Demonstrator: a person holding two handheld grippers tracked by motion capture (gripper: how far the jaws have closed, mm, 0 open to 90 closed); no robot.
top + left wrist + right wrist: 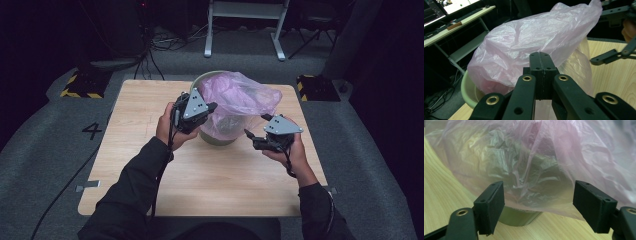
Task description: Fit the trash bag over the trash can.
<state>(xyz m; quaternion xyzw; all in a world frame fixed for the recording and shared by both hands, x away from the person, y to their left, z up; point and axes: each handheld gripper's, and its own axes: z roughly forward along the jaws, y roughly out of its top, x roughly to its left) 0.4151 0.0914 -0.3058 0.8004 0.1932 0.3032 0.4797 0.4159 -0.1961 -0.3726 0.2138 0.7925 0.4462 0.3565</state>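
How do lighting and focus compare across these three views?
High view: table lit, surroundings nearly black, picture soft. Left gripper view: bag fairly sharp, near jaws blurred. Right gripper view: bag bright and close, slightly soft; bin shaded beneath.

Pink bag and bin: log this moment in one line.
left gripper: shut at pink bag | right gripper: open, facing bag | green bin: upright on table
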